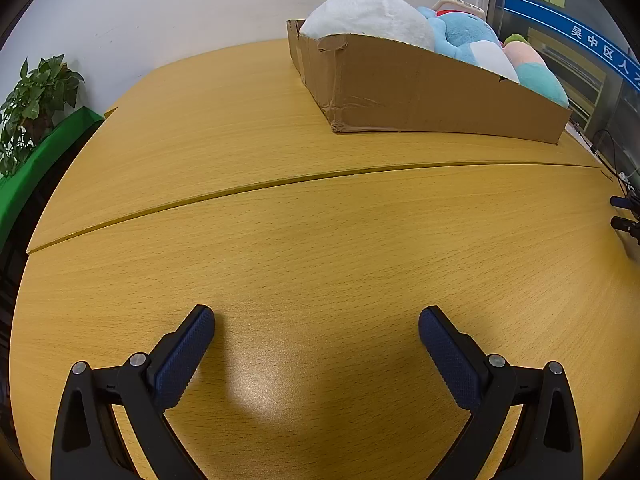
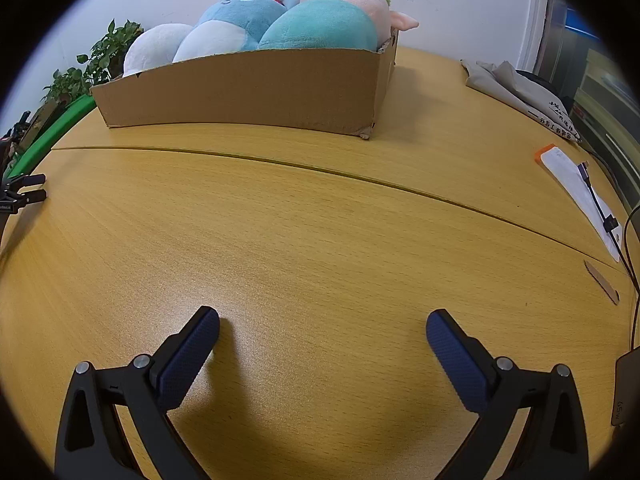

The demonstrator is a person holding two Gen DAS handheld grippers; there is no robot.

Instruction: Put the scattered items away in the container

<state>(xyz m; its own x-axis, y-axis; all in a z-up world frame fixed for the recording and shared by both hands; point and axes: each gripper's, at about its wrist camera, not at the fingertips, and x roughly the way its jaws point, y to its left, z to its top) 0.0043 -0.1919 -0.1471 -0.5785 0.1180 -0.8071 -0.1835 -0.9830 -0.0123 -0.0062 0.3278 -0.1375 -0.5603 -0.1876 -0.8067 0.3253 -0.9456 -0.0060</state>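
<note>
A cardboard box [image 1: 420,92] stands at the far side of the wooden table and also shows in the right wrist view [image 2: 248,88]. It holds plush toys: a white one [image 1: 368,16], a blue one [image 1: 464,32] and a pink and teal one [image 1: 536,68]; in the right wrist view the white [image 2: 154,48], blue [image 2: 236,20] and teal [image 2: 320,26] toys rise above the rim. My left gripper [image 1: 316,320] is open and empty, low over bare table. My right gripper [image 2: 322,324] is open and empty, also over bare table, well short of the box.
A potted plant [image 1: 36,96] and a green board [image 1: 44,152] lie off the table's left. A grey cloth bag [image 2: 520,92], a white packet with an orange end [image 2: 572,184], a cable [image 2: 600,204] and a wooden stick [image 2: 602,282] sit at the right. A seam [image 2: 320,170] crosses the tabletop.
</note>
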